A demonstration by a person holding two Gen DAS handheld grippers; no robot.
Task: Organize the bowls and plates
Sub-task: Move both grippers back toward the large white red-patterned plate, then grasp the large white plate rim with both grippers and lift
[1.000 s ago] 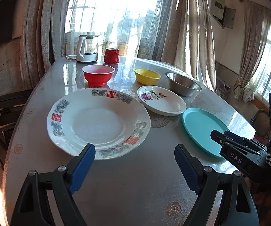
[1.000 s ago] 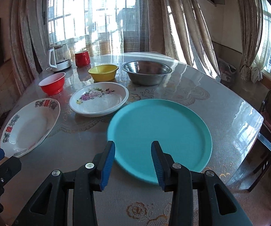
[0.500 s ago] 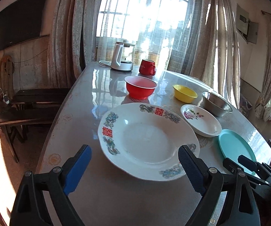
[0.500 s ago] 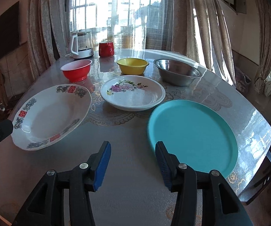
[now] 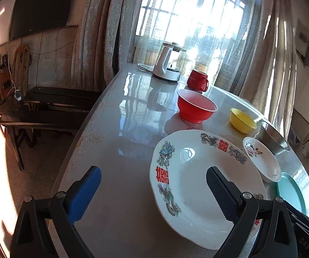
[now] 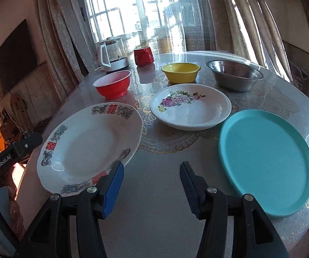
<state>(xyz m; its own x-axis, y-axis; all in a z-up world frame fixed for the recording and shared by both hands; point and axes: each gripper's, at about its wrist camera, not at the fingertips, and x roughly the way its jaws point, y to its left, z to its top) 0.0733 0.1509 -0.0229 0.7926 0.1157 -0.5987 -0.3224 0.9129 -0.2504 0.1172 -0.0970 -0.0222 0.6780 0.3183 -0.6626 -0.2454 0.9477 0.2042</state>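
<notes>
With both grippers angled down over the near edge of the bench, I see all the dishes sitting flat on it and nothing held. My left gripper is spread wide, jaws have just been opening; its left pad sits over bare bench, its right pad over the bowl of the big white plate, the one with red characters and a floral rim, so the plate's left rim falls between the jaws, no contact that I can see. My right gripper is about half spread, jaws also just been opening, only bare bench between them; its left pad overlaps the near rim of the big white plate in view, touching or not I can't tell. The teal plate lies just to the right of that gripper, near the bench edge. Behind the gap sits the small floral plate, between the big white plate and the teal one, apart from both. Back row, left to right: red bowl, yellow bowl, steel bowl, all upright and apart from each other. Further back a red mug and a clear kettle stand by the curtained window. The left gripper body shows at the left edge of the right view, a hand on its handle.
</notes>
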